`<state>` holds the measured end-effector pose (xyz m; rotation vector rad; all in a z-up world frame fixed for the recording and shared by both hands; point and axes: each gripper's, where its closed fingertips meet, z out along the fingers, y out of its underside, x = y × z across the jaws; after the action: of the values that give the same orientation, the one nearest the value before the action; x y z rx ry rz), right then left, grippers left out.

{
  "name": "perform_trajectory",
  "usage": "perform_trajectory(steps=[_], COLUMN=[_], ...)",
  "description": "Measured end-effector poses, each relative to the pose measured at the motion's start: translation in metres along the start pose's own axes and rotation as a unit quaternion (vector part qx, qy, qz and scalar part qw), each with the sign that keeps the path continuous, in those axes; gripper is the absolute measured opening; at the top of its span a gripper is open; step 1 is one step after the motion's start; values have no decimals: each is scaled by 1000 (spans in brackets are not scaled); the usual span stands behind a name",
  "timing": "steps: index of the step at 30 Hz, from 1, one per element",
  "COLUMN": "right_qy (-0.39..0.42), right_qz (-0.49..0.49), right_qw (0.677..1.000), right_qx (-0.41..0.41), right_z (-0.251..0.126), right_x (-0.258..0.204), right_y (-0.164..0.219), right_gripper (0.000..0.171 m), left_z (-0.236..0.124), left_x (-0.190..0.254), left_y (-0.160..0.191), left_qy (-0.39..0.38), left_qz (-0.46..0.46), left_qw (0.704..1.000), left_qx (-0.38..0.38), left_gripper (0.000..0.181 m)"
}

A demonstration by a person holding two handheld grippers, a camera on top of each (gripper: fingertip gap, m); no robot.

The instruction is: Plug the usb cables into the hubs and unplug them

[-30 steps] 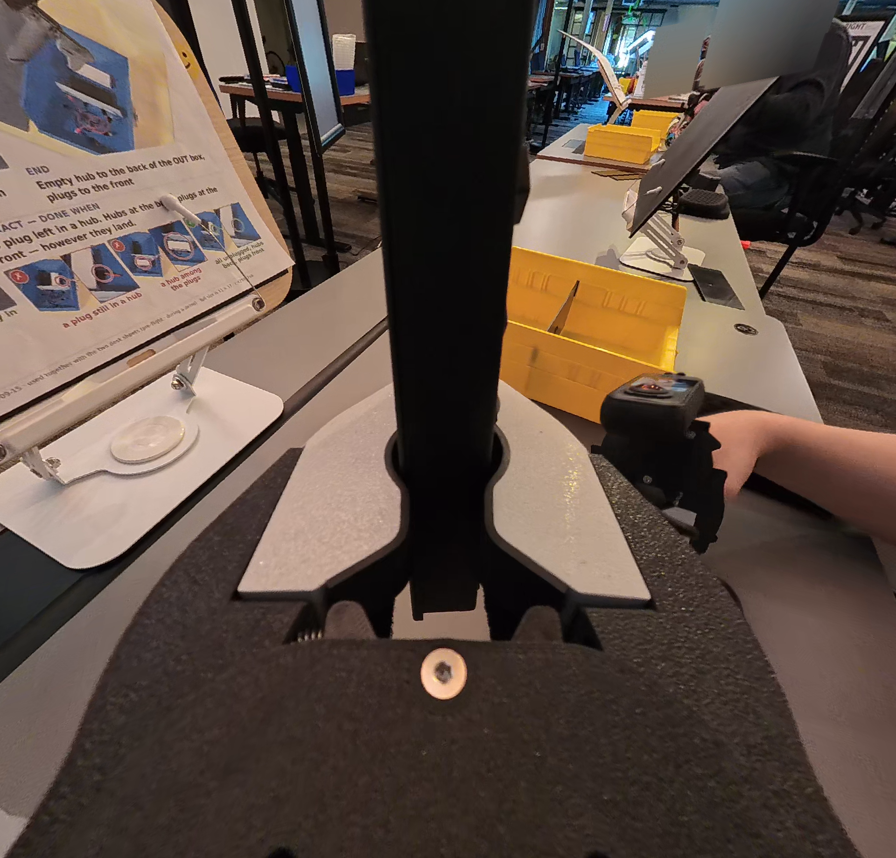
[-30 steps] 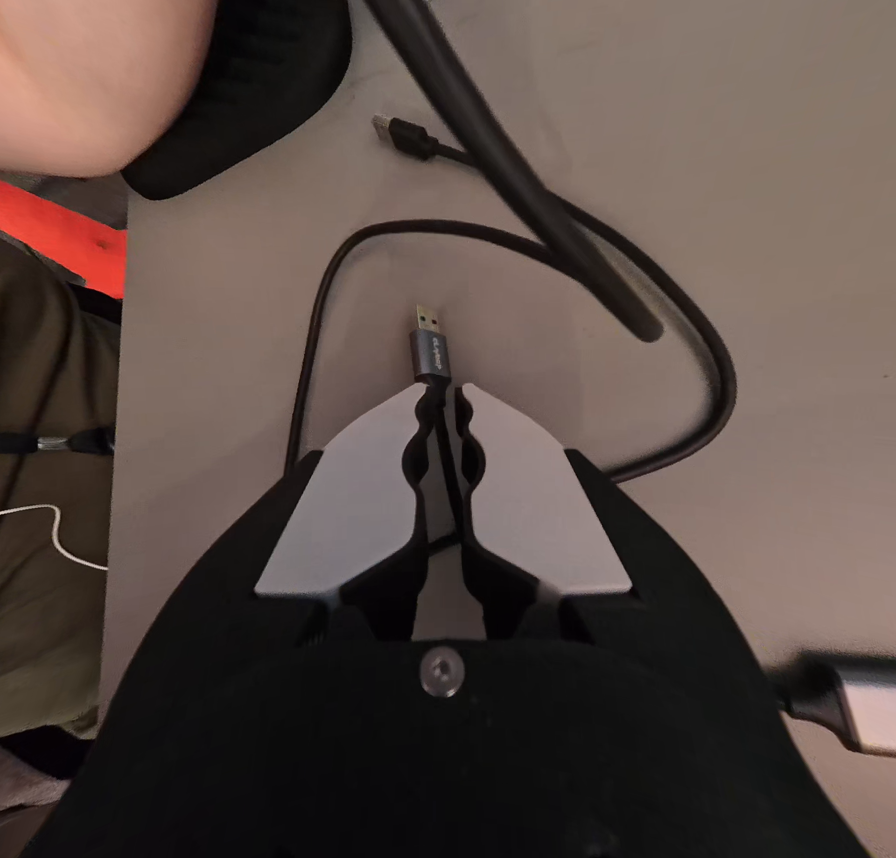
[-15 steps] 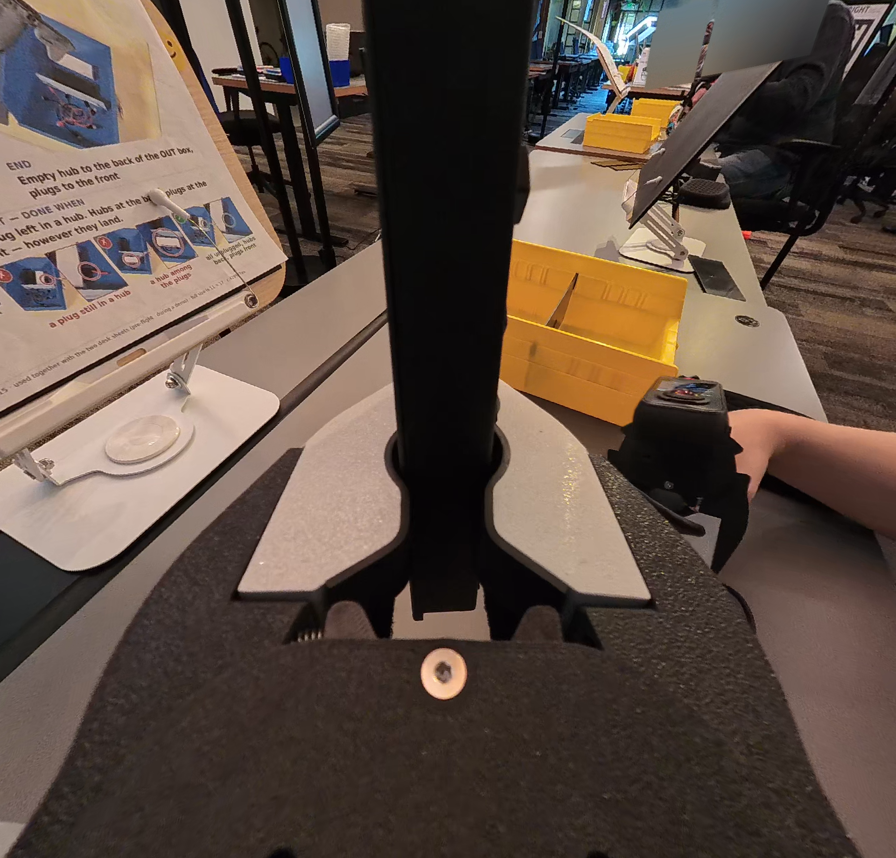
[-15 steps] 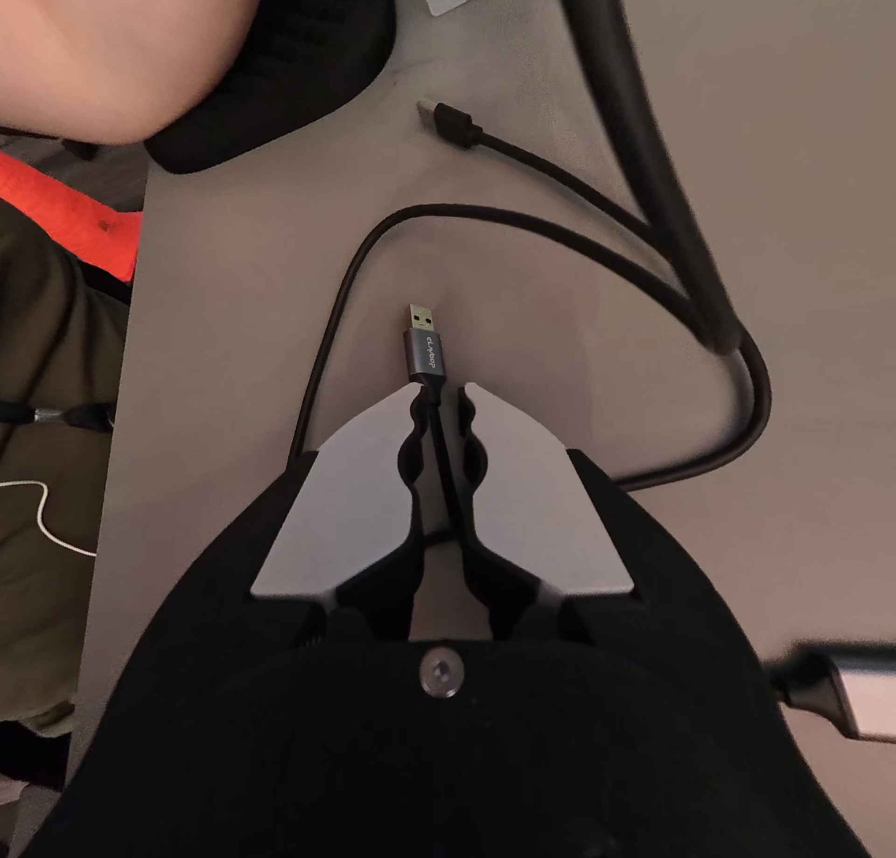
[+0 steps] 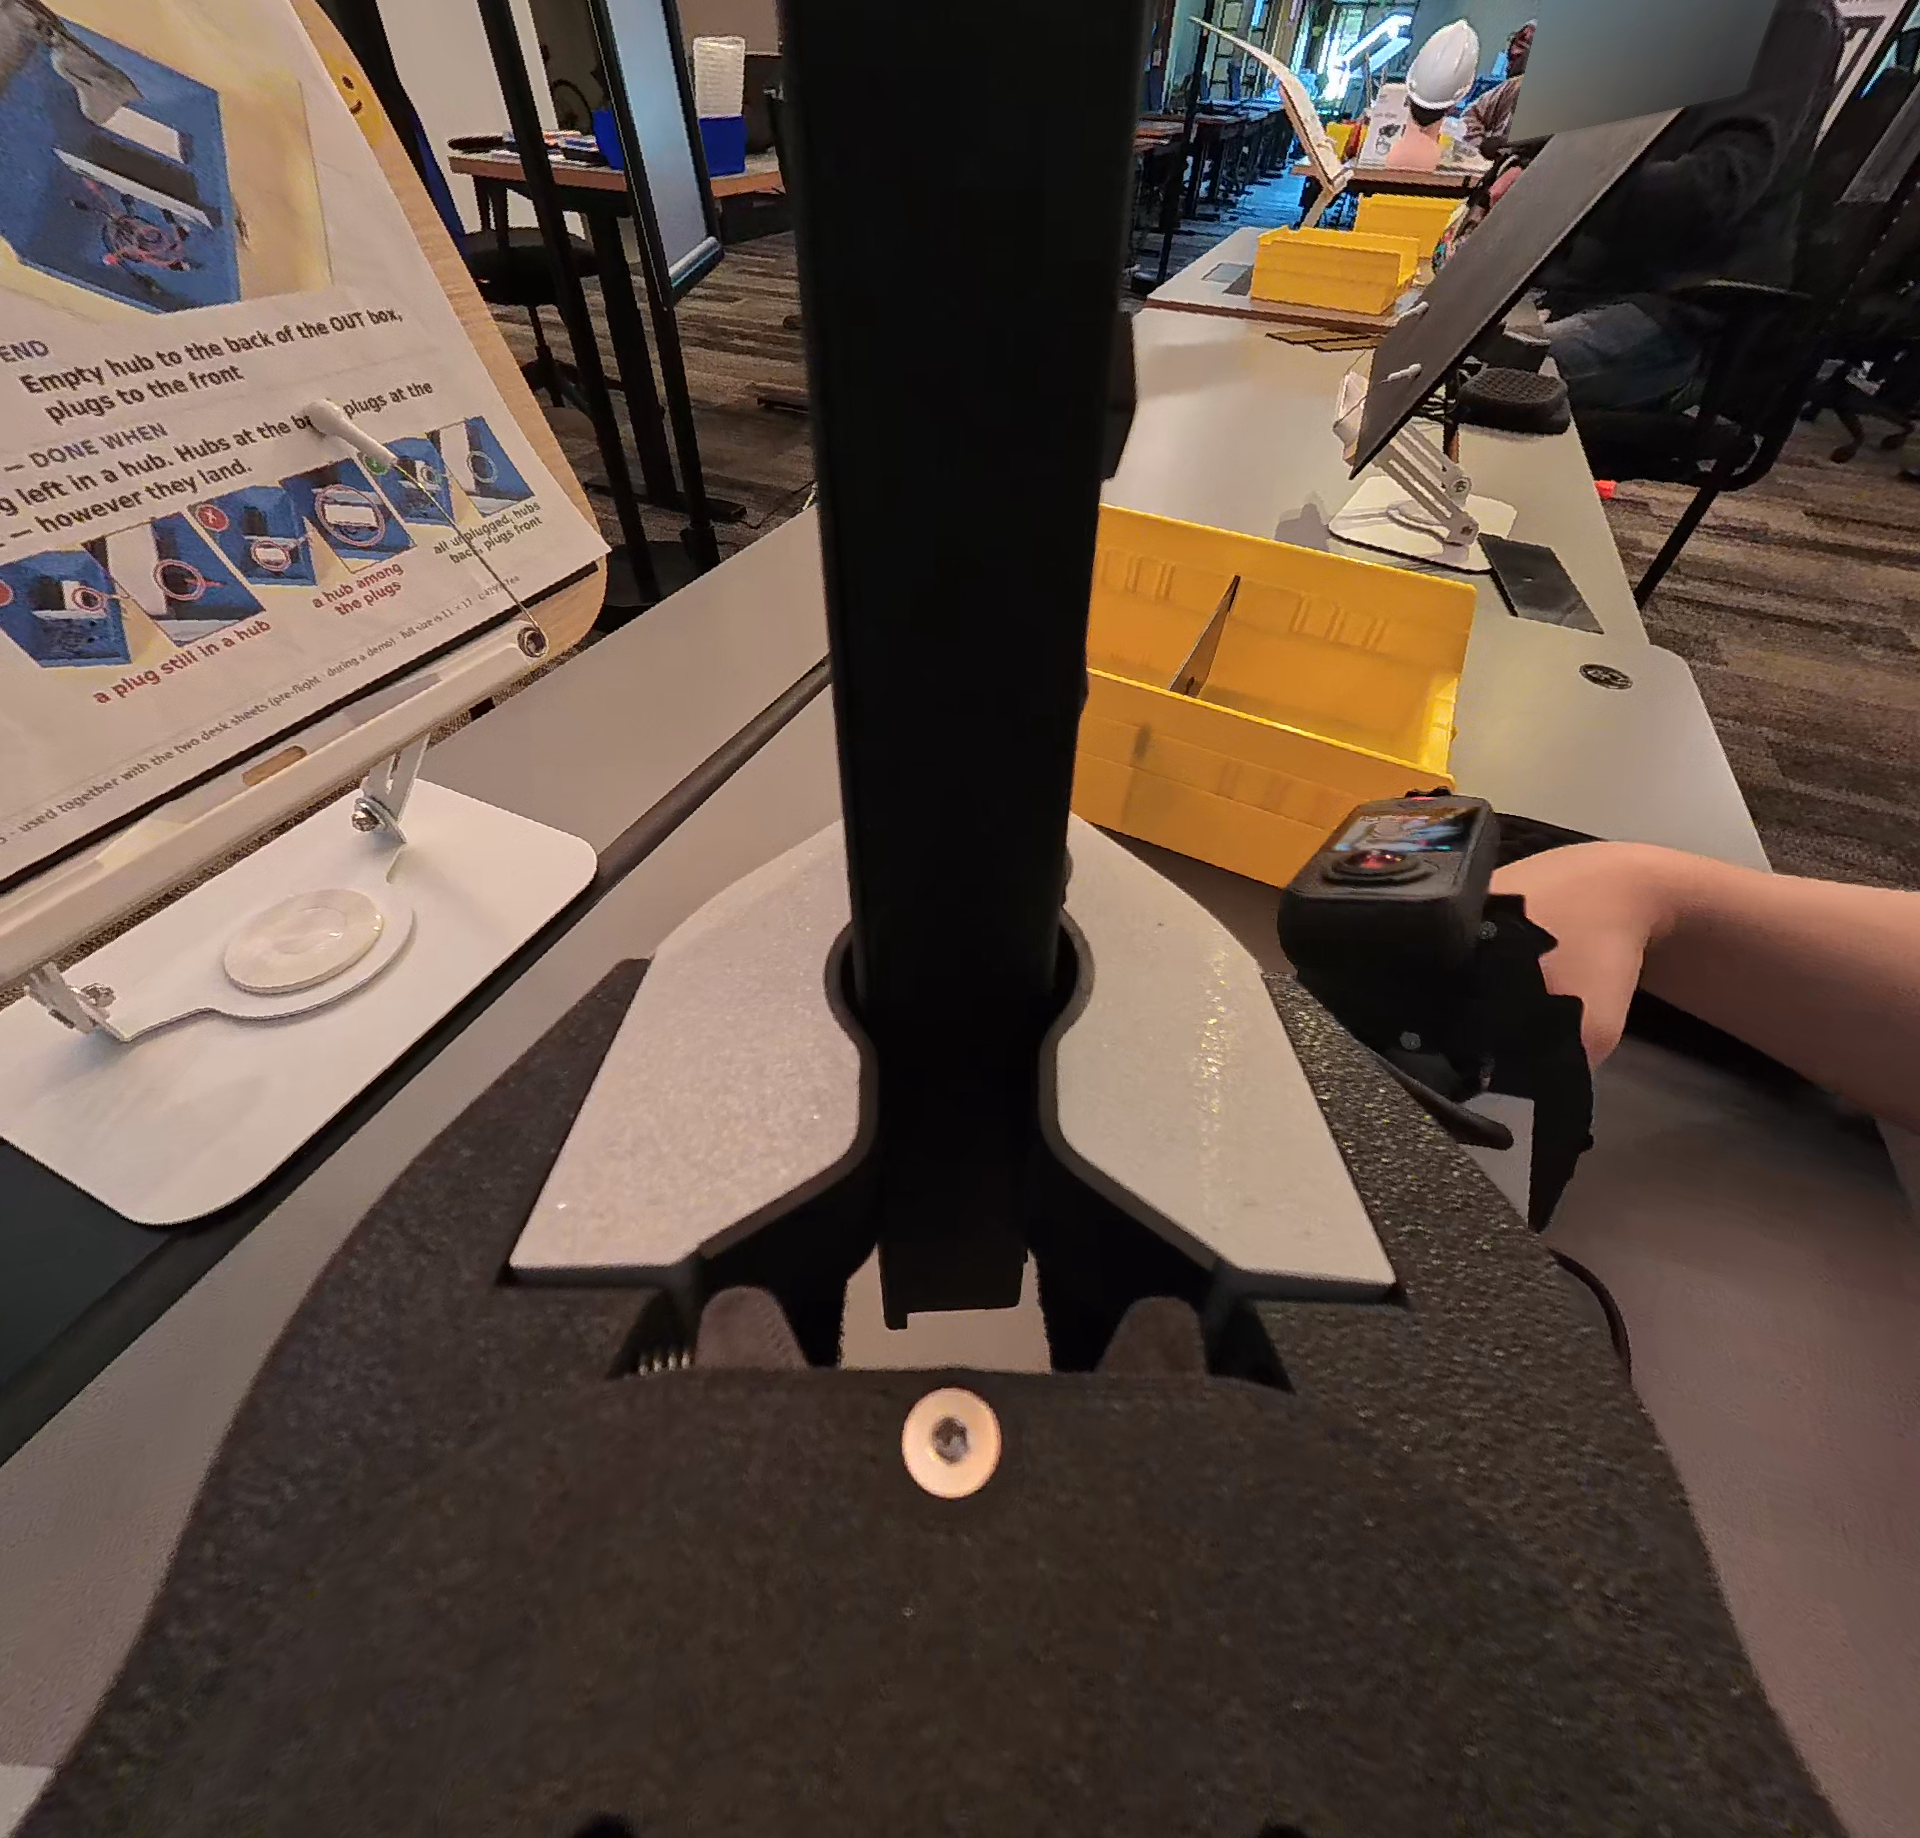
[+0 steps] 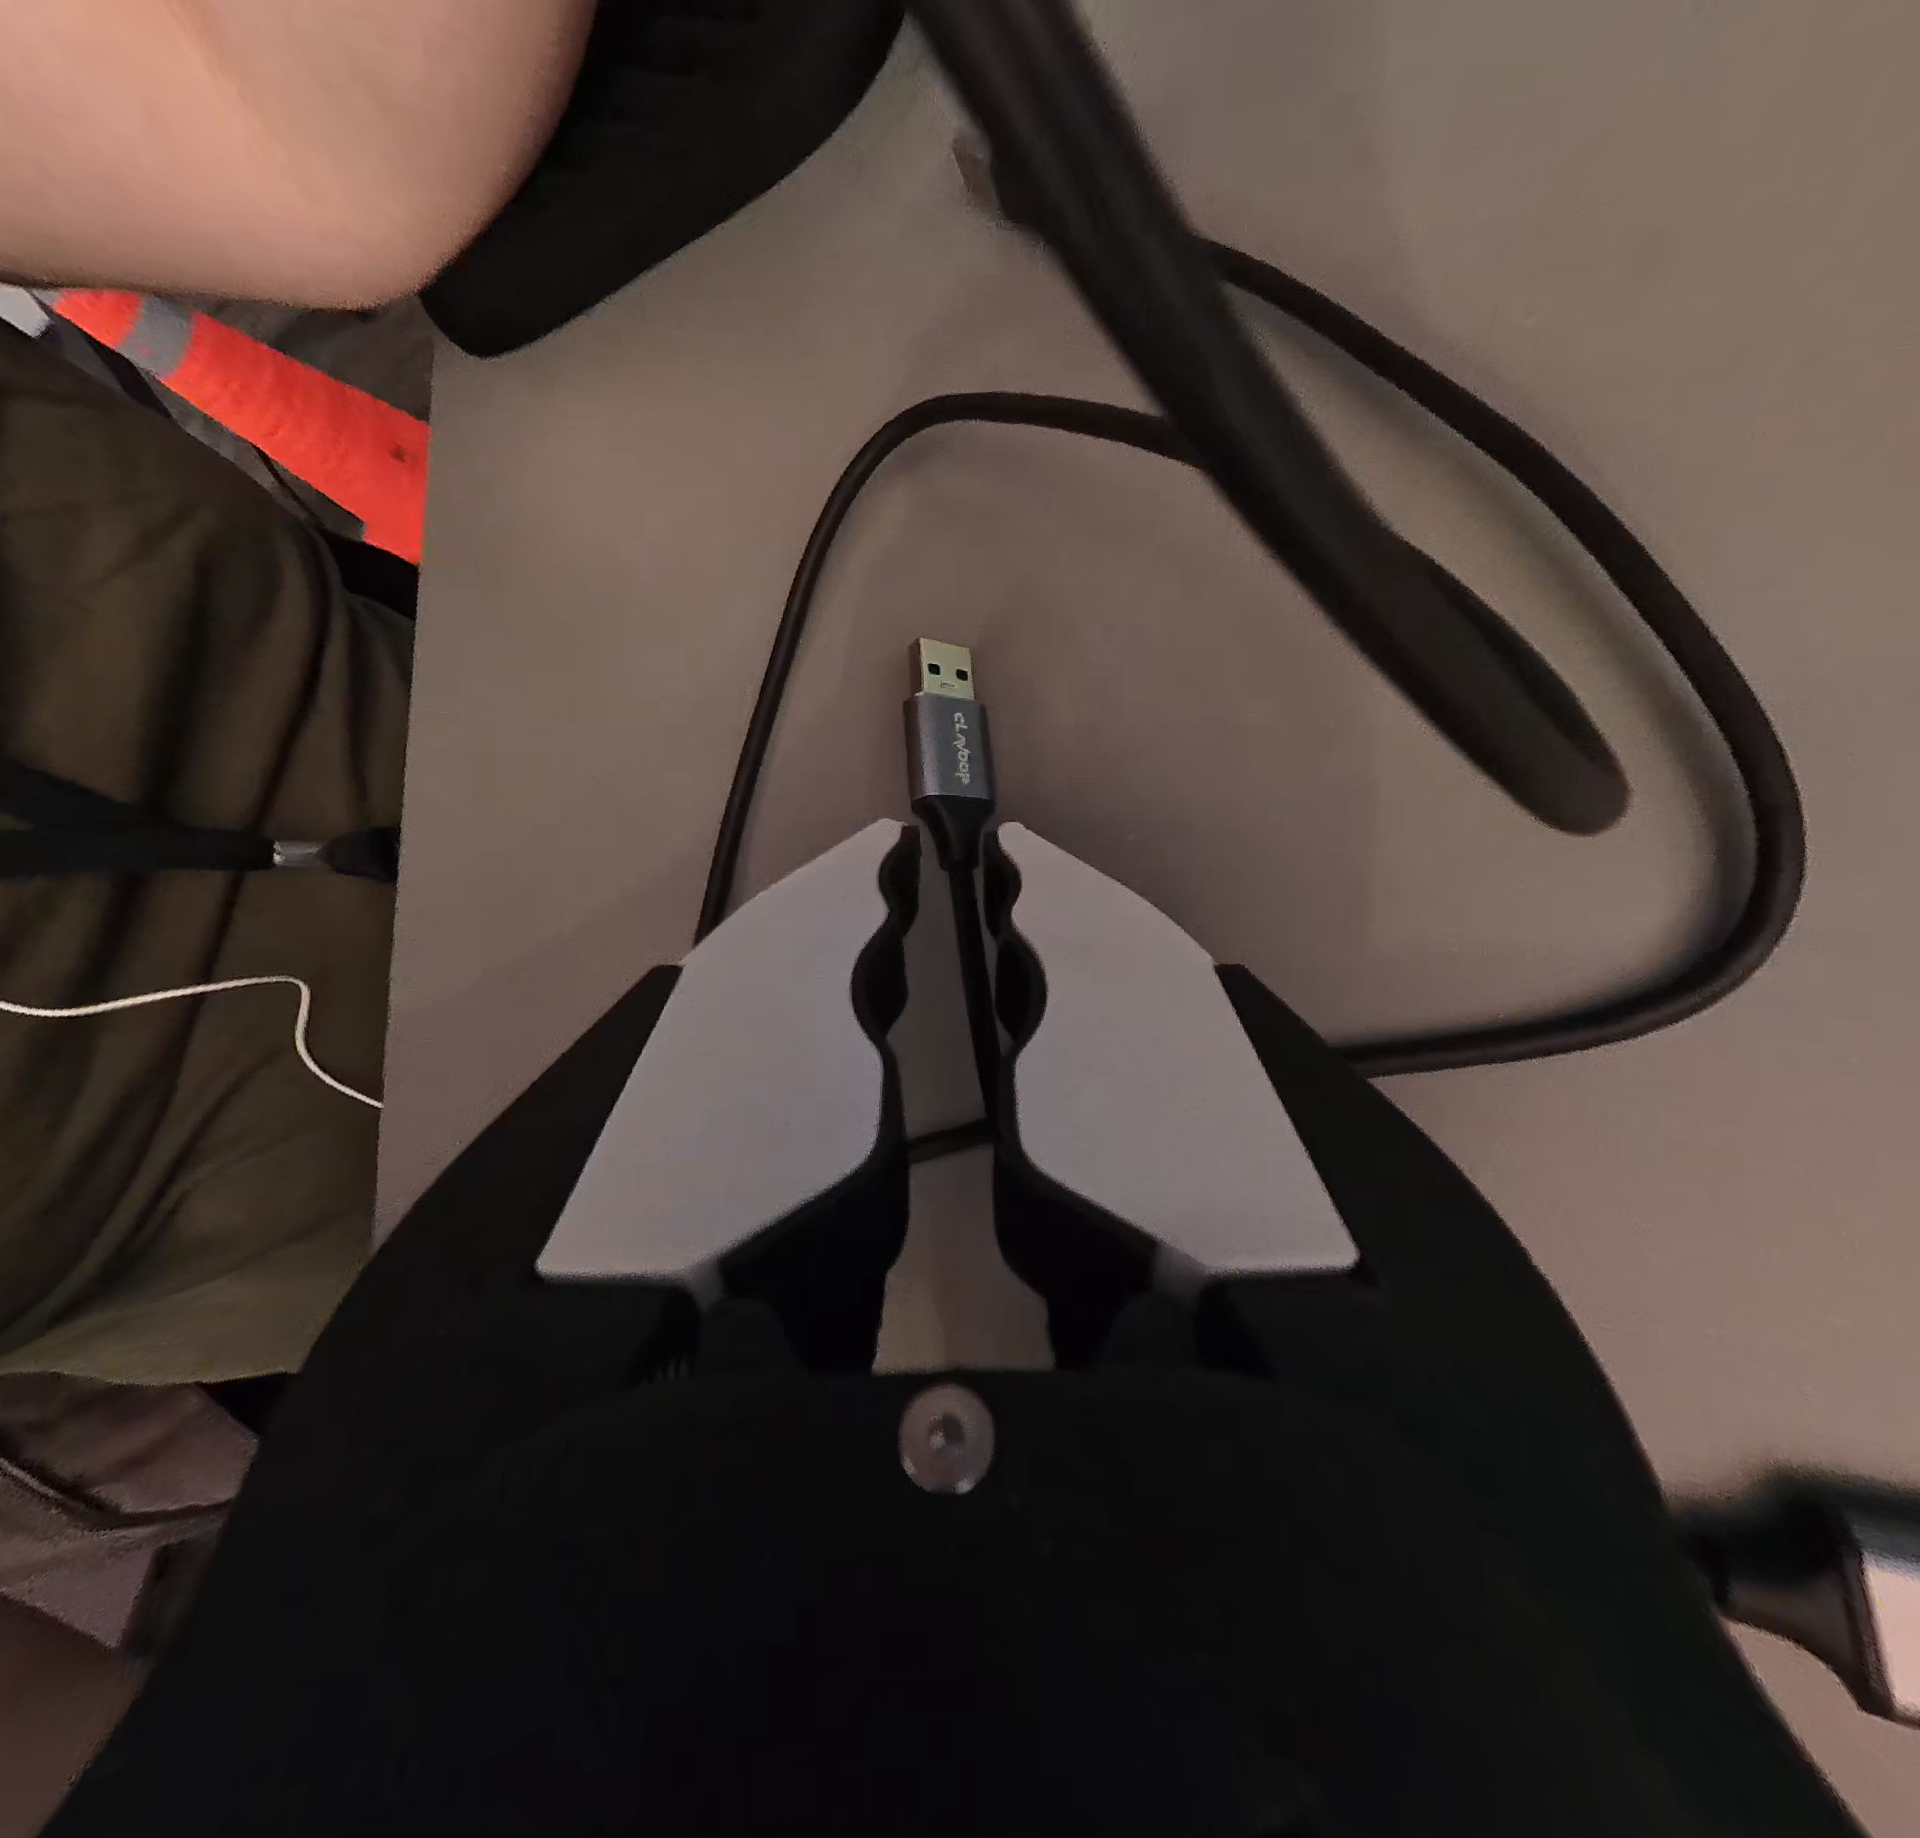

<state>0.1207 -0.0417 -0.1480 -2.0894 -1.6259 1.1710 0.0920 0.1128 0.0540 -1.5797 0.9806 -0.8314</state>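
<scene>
My left gripper [image 5: 951,931] is shut on a long black hub [image 5: 956,438] that stands upright between its jaws and runs off the top of the view. My right gripper [image 6: 956,832] is shut on a thin black USB cable just behind its grey plug [image 6: 948,739]. The plug sticks out past the fingertips, metal end forward, above the grey table [image 6: 1351,178]. A thick black cable [image 6: 1299,500] hangs blurred across the right wrist view. The right gripper also shows in the left wrist view [image 5: 1455,1009], held by a hand low over the table.
A yellow divided bin [image 5: 1268,708] sits on the table behind the hub. An instruction sheet on a white stand [image 5: 260,1009] is at the left. A black cable loop [image 6: 1745,801] lies on the table. A silver connector [image 6: 1870,1622] is at the lower right. The table edge [image 6: 405,853] runs along the left. Left tips to right tips: about 25 centimetres.
The thick black cable has swung across the right wrist view and now hides the small loose plug at the top. Both grippers keep their hold. The right gripper shifted slightly.
</scene>
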Motion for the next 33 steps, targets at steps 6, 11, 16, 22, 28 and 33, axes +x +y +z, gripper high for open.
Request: perform_trajectory(steps=[6, 11, 16, 22, 28, 33], right_qy=[25, 14, -2, 16, 32, 76], right_qz=[-13, 2, 2, -35, -56, -98], right_qw=[999, 1000, 1000, 999, 998, 992], right_qx=[-16, -20, -27, -15, -12, -9], right_z=[3, 3, 3, 3, 2, -6], right_x=[2, 3, 2, 0, -2, -3], right_y=[3, 3, 4, 5, 3, -3], right_gripper=[10, 10, 9, 9, 9, 9], left_z=[-2, -1, -1, -3, -3, -4], left_x=[-1, 0, -1, -3, -3, -3], left_y=[-1, 0, 0, -1, -1, -1], left_qy=[0, -1, -2, -4, -4, -4], left_qz=[-2, 1, 2, 1, 1, -1], left_qw=[1000, 1000, 1000, 1000, 1000, 1000], left_qx=[3, 0, -1, 3, 2, 2], left_gripper=[26, 26, 26, 26, 26, 26])
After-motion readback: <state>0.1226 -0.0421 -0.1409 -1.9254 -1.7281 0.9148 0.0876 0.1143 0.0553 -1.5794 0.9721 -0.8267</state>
